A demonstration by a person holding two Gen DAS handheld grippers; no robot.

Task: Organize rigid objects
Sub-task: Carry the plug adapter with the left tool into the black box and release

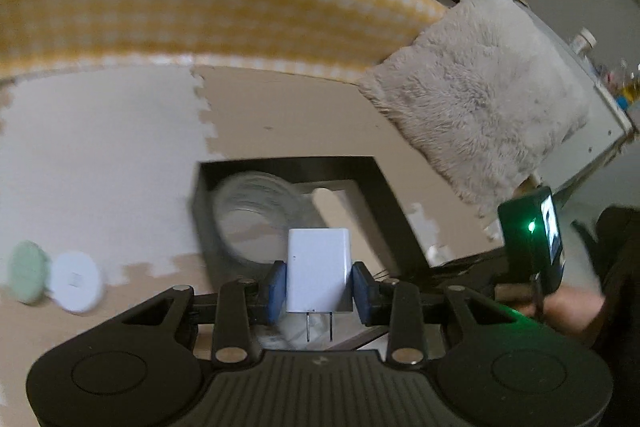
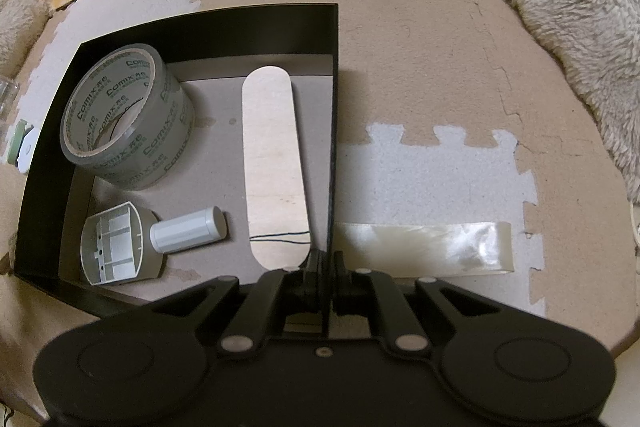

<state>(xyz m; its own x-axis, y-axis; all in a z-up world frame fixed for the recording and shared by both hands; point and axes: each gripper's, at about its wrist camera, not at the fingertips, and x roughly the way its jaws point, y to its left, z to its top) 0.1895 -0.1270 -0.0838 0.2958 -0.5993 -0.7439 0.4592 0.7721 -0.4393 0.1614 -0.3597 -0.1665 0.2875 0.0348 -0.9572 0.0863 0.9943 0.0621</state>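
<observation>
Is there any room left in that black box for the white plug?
Yes. Bare floor lies between the tape roll and the wooden stick, above the white cylinder. The box's left side is crowded. The left tool holds the plug.

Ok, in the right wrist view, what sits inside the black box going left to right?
Left to right: roll of tape at the back with the grey plastic part nearer, white cylinder, wooden stick, then the box wall that the right tongs are shut on.
</observation>
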